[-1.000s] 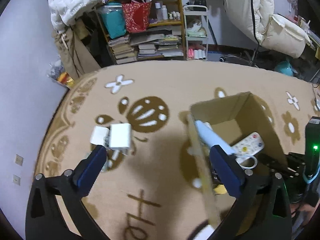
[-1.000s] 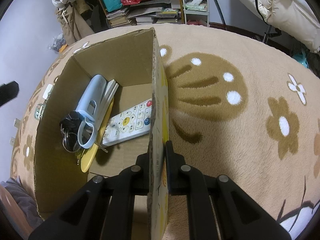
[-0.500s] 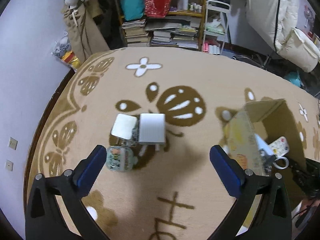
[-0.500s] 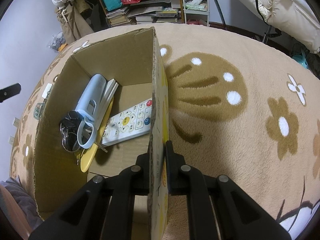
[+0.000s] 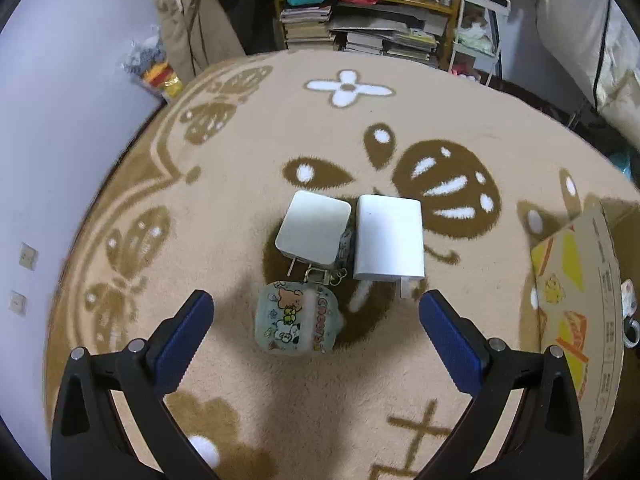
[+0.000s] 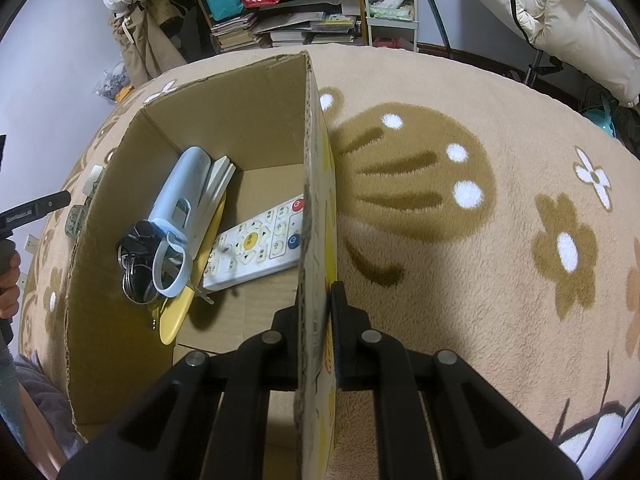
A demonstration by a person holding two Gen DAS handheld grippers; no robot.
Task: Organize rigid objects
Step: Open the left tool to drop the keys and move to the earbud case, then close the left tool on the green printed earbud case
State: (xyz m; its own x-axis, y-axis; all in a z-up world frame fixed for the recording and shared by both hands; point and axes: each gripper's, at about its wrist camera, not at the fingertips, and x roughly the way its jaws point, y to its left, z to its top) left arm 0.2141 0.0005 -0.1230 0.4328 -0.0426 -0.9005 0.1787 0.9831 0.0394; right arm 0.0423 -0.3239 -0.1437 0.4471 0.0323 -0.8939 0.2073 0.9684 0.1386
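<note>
Two white chargers lie side by side on the carpet in the left wrist view, the squarer charger [image 5: 314,233] on the left and the taller charger [image 5: 389,237] on the right. Just below them sits a small case printed with cartoon bears [image 5: 298,319]. My left gripper [image 5: 316,326] hovers open over the case, its blue pads wide apart on either side. My right gripper [image 6: 320,308] is shut on the right wall of the cardboard box [image 6: 316,216]. Inside lie a white remote [image 6: 256,246], a light blue bottle [image 6: 182,208], black keys [image 6: 136,258] and a yellow flat piece [image 6: 180,308].
The box's printed outer wall [image 5: 580,300] shows at the right edge of the left wrist view. A cluttered bookshelf [image 5: 360,20] and a white cart [image 5: 480,24] stand at the far end of the patterned carpet. A person's hand [image 6: 8,280] shows left of the box.
My left gripper has swung left, away from the box, and come down closer over the chargers and the case. The right gripper has stayed clamped on the box wall.
</note>
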